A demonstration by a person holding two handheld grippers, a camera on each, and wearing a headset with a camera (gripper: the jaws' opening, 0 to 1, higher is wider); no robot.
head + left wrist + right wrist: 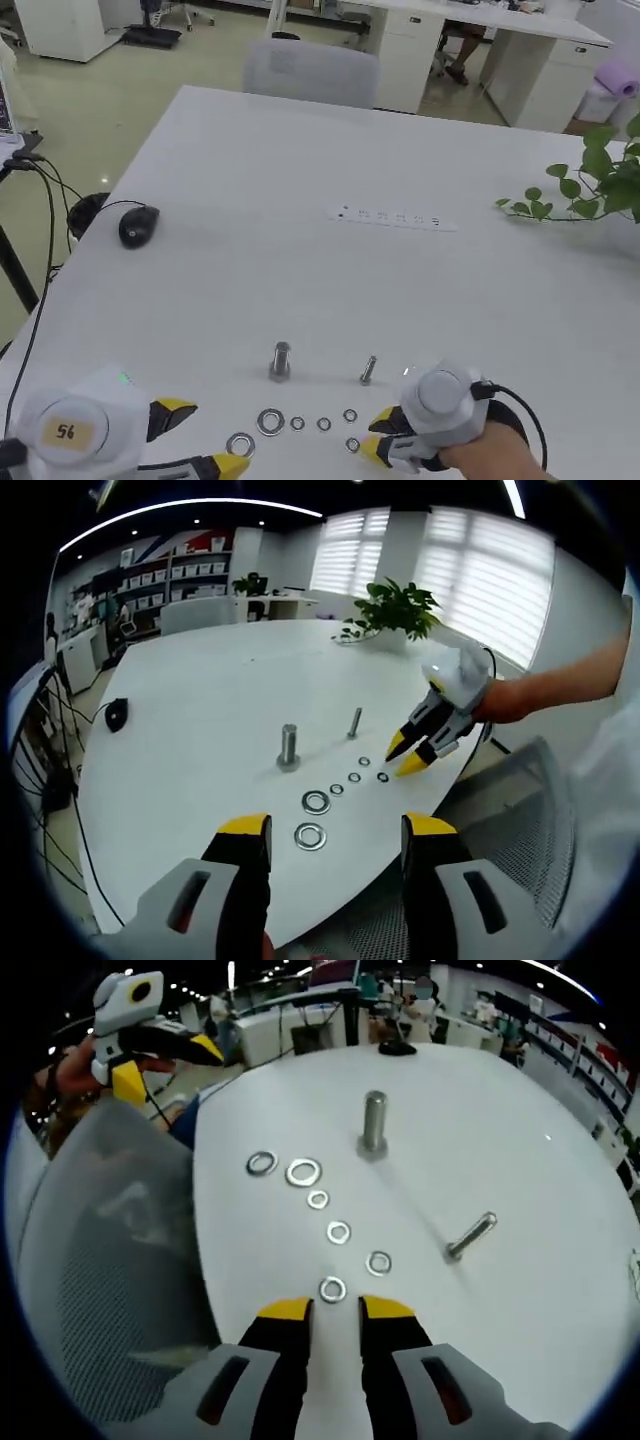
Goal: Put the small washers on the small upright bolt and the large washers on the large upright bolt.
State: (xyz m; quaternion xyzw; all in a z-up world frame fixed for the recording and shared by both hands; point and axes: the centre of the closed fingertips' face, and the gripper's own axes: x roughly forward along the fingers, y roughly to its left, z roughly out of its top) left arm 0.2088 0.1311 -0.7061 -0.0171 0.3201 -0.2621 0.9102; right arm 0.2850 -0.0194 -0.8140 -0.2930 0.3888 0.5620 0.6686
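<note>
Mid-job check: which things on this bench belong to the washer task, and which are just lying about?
Job in hand: large bolt; small bolt; two large washers; four small washers.

Lying about: mouse; power strip; plant.

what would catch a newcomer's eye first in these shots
Two upright bolts stand near the front edge of the white table, the large bolt left of the small bolt in the head view, with a loose row of washers lying just before them. The yellow-tipped left gripper and right gripper flank the washers, both open and empty. Farther back, a black mouse sits at the left and a plant at the right.
</note>
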